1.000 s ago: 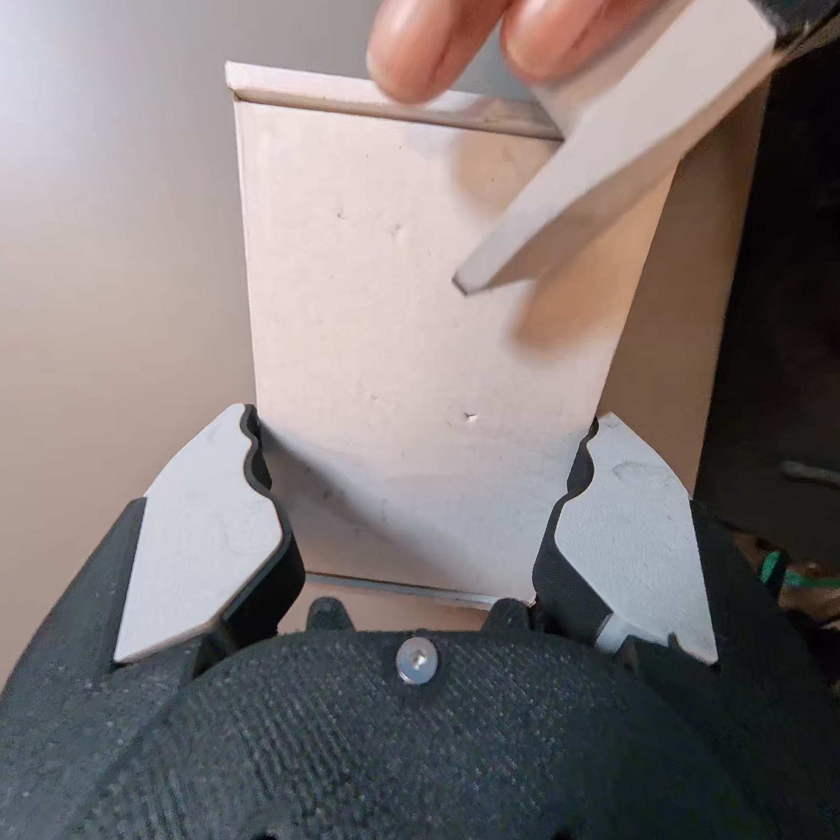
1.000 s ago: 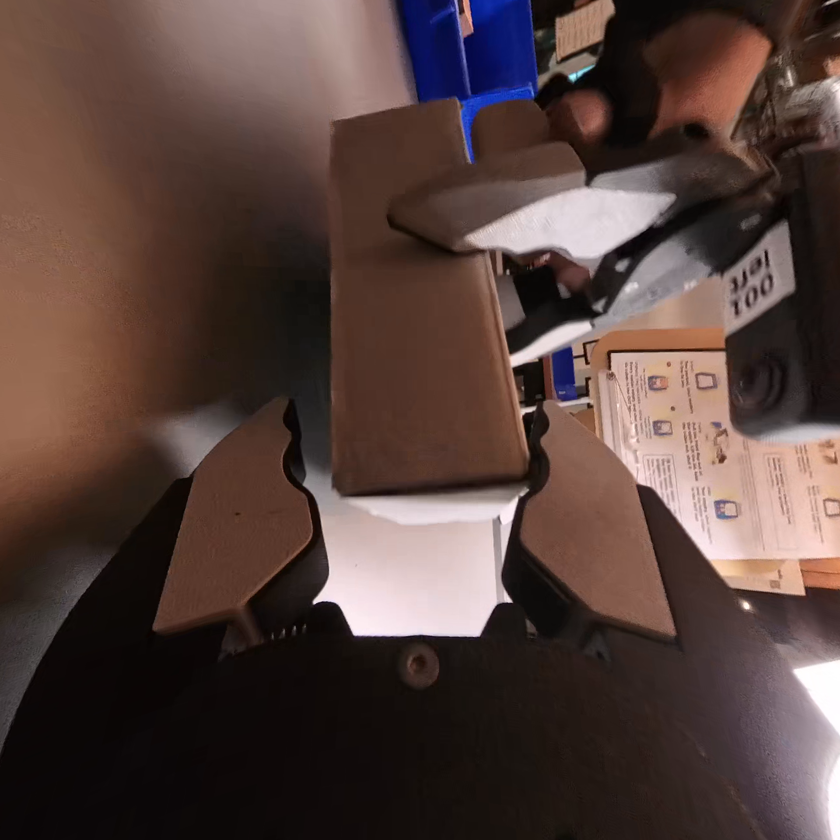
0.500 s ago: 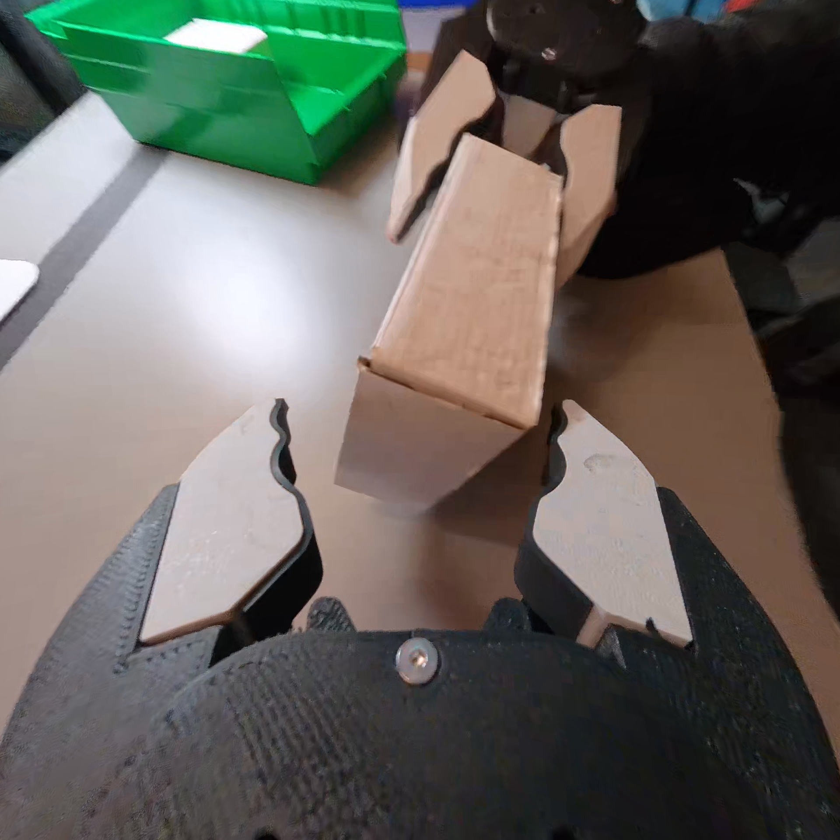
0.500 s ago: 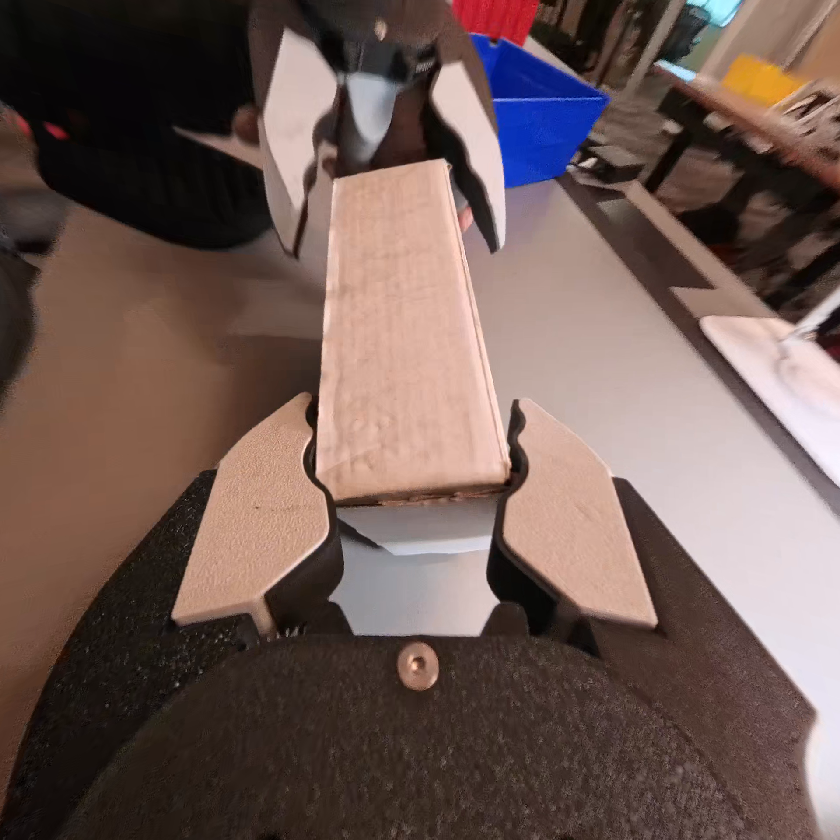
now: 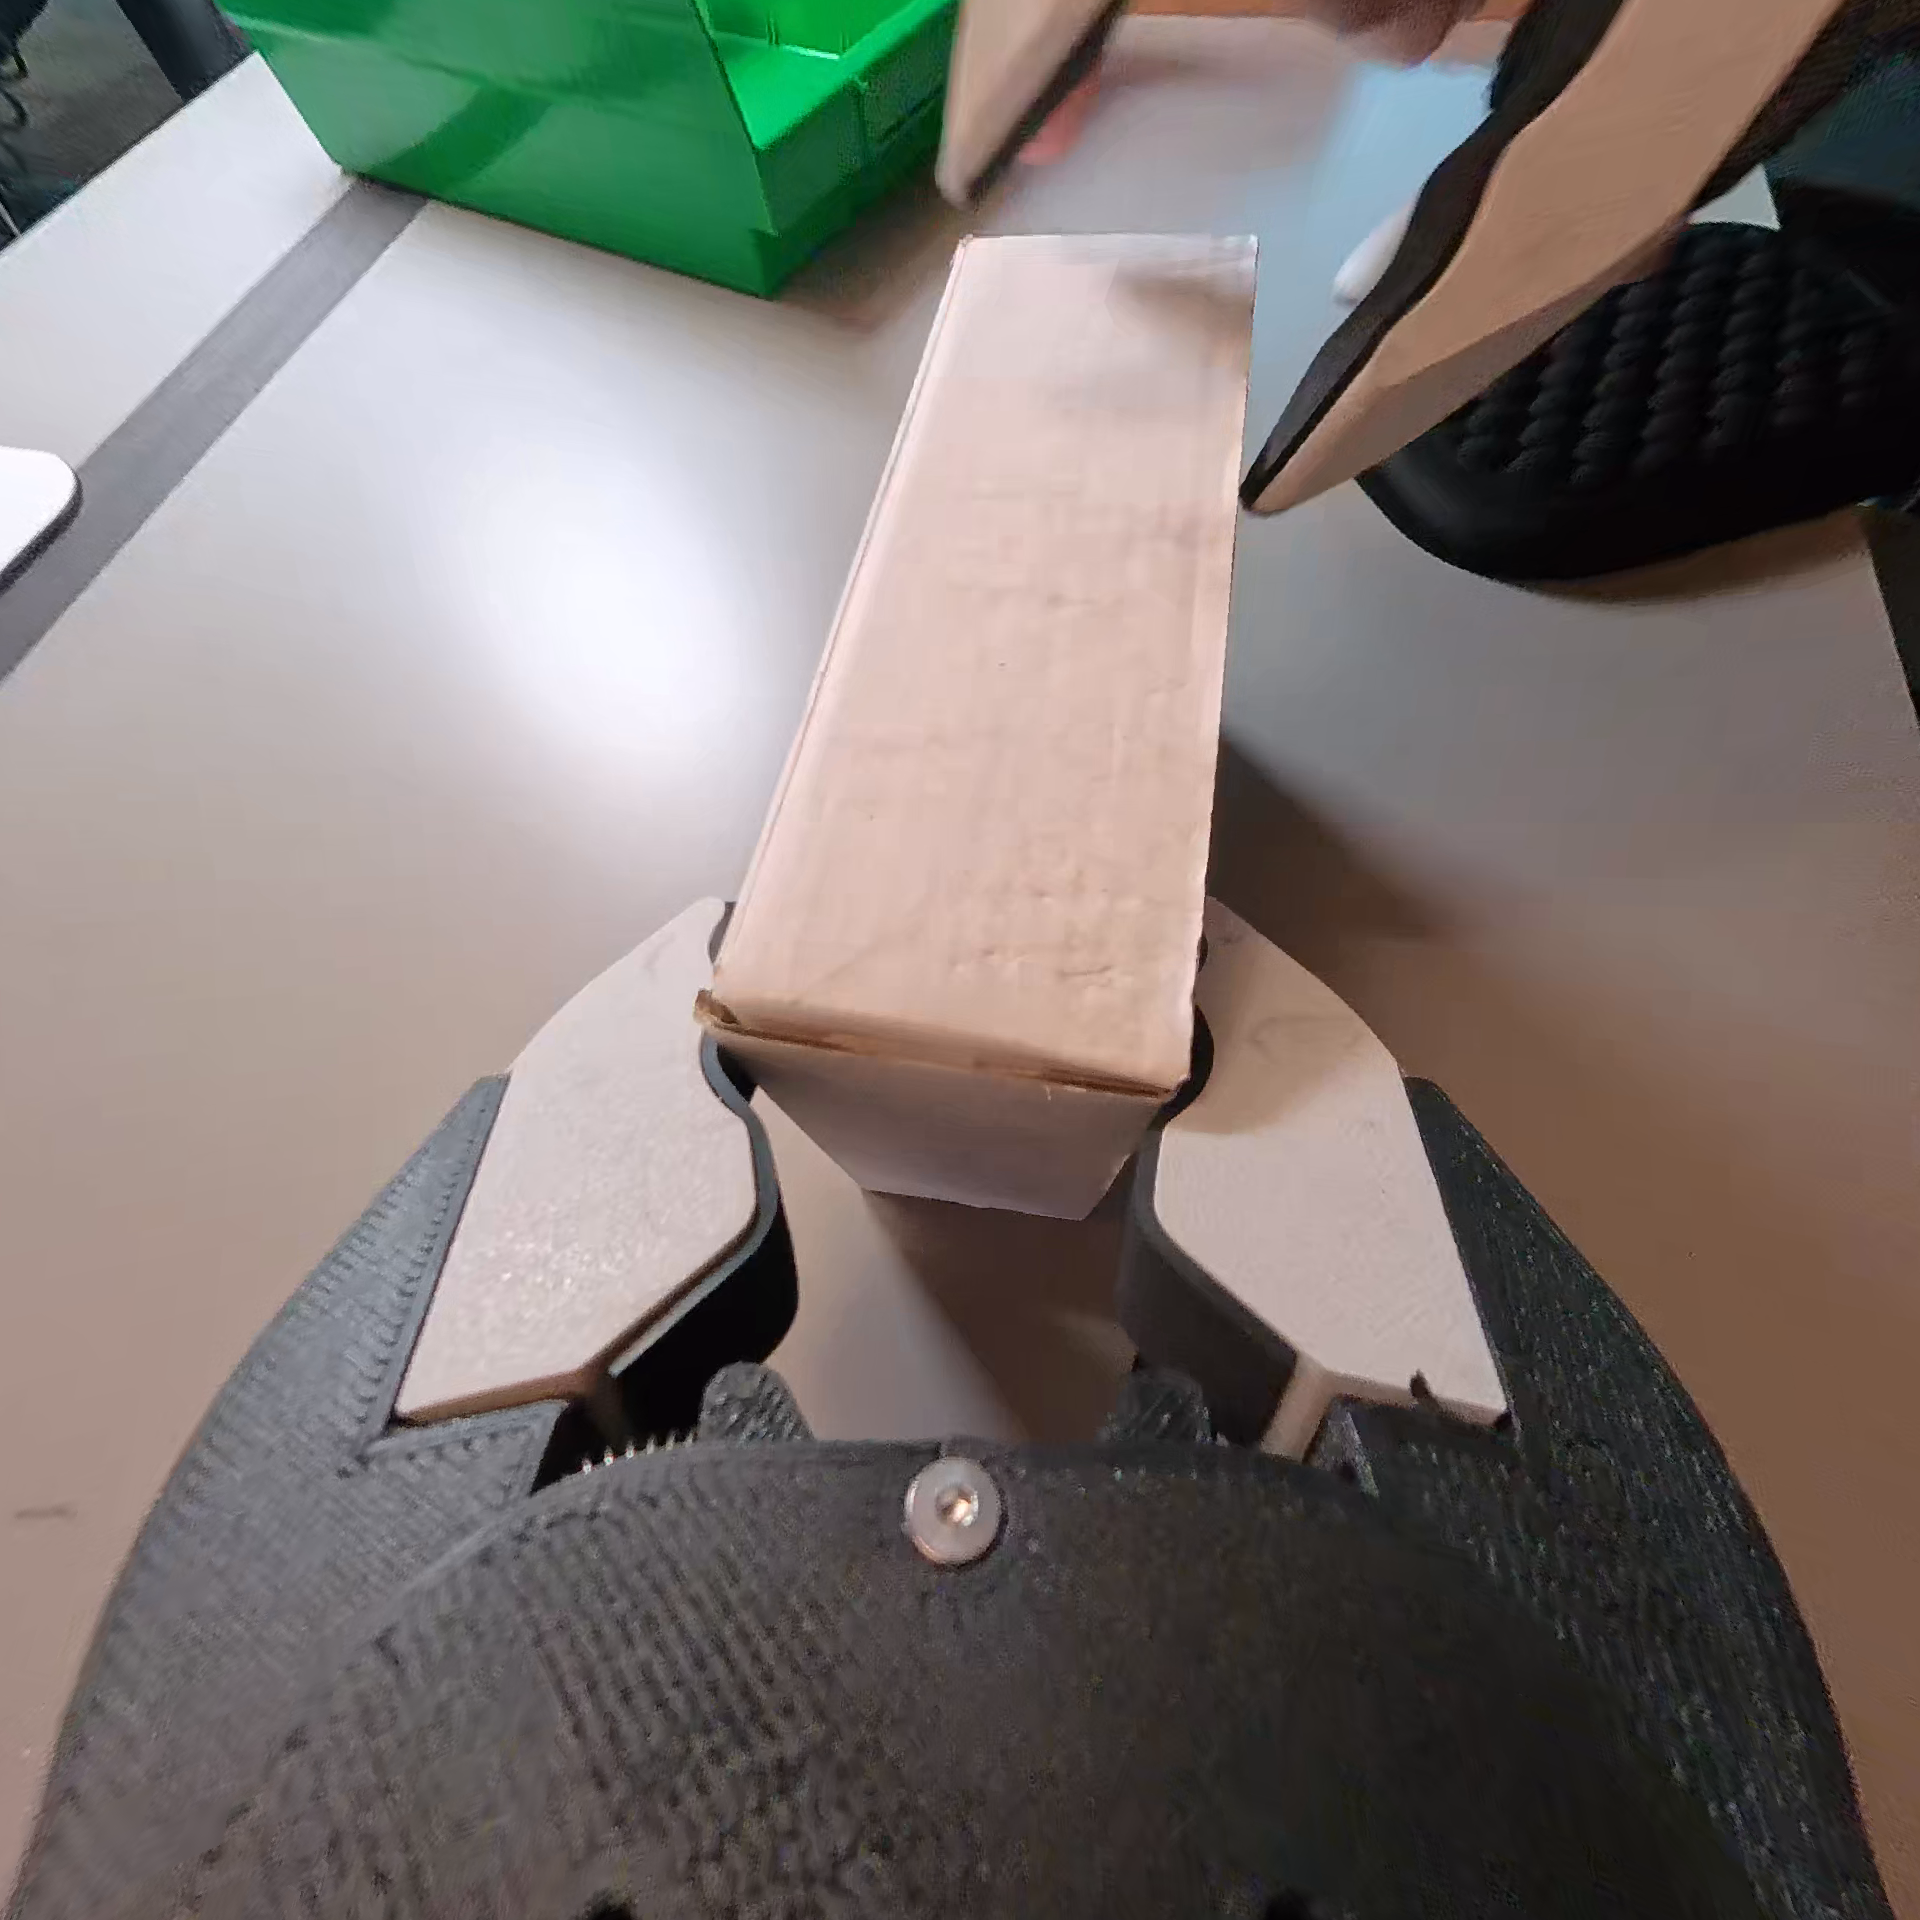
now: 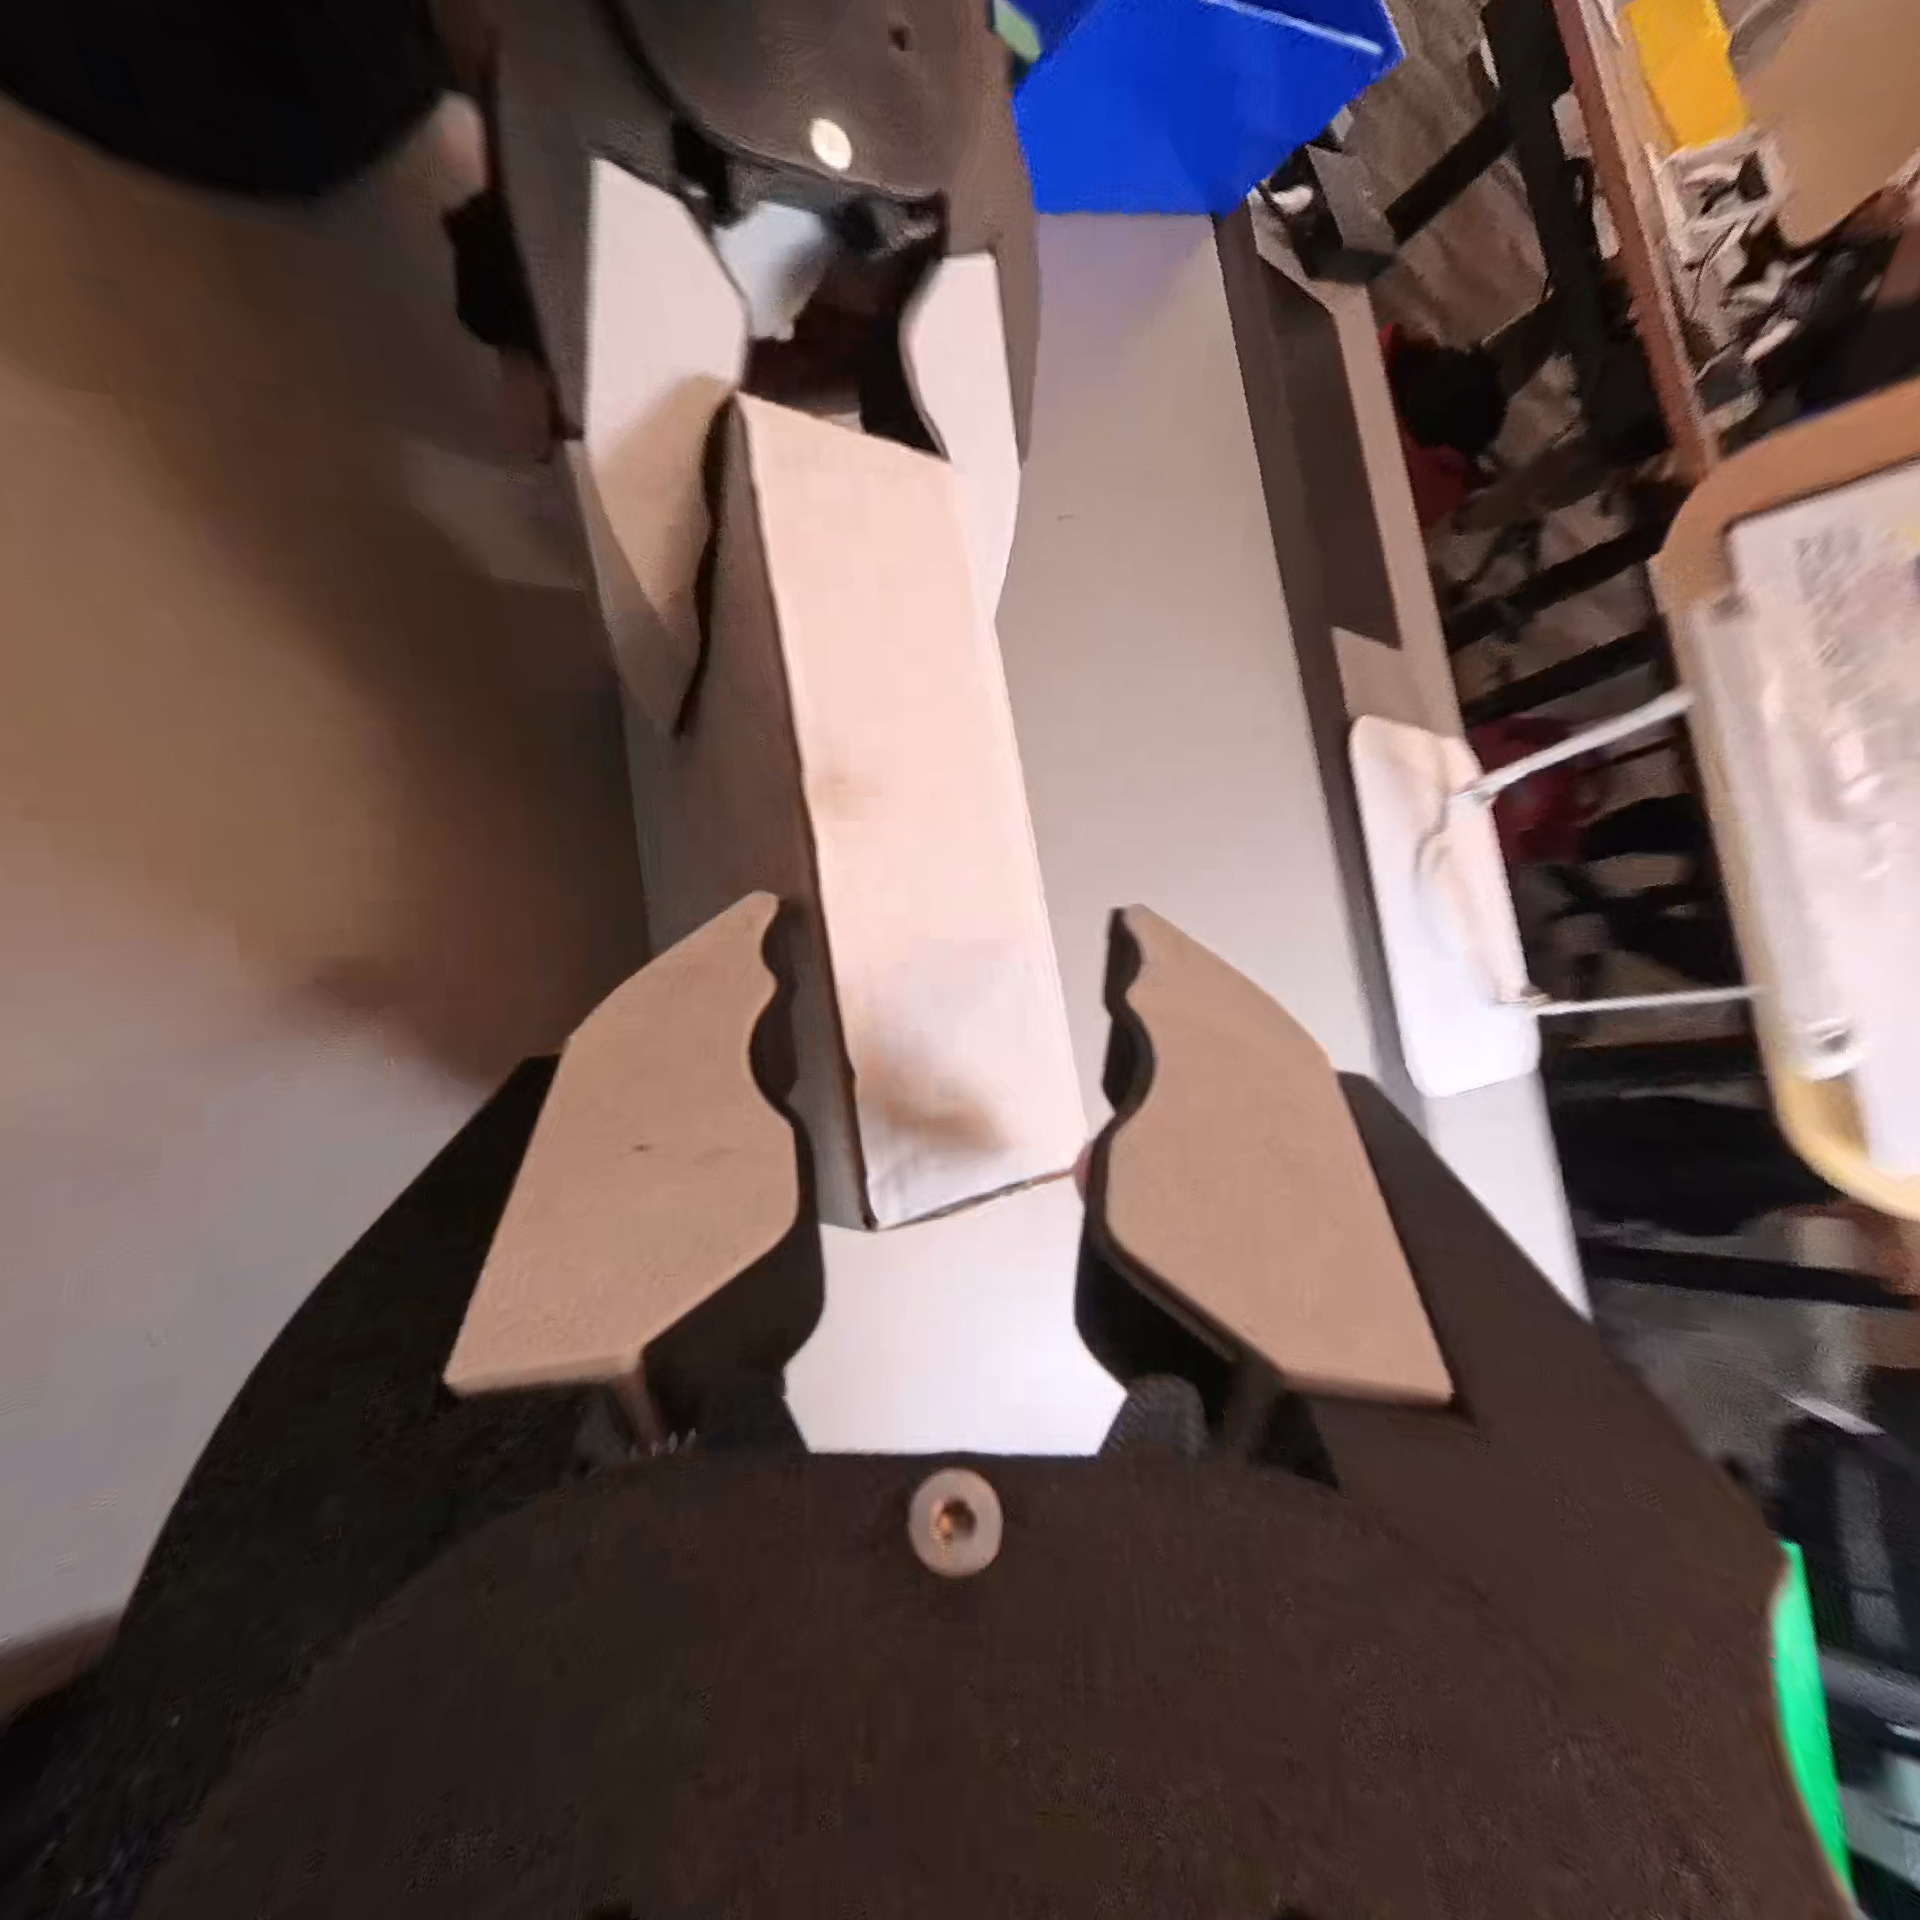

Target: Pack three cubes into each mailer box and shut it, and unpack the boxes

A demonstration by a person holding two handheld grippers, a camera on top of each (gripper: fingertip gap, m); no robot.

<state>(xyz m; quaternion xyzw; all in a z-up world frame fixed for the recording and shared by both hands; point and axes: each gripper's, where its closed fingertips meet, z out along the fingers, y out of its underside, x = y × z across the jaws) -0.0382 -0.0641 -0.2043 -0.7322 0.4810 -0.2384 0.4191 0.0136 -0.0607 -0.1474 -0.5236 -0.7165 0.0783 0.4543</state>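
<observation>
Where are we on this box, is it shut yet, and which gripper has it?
Done: the box looks shut, its top flat and no cubes showing. In hand: the left gripper clamps its near end above the table; the right gripper is open around the far end, one finger perhaps just touching. Left: setting it down, maybe by the green bin. Other boxes are out of view.

A smooth beige-grey counter (image 5: 436, 644) carrying bins and a closed cardboard box.

A long brown cardboard mailer box (image 5: 1018, 665) lies shut near the middle; whether it rests flat on the surface cannot be told. A bright green plastic bin (image 5: 623, 114) sits at the far left edge beside a dark strip (image 5: 208, 384). A blue plastic bin (image 6: 1184, 104) and a flat white plate-like object (image 6: 1439, 914) lie elsewhere on it.
</observation>
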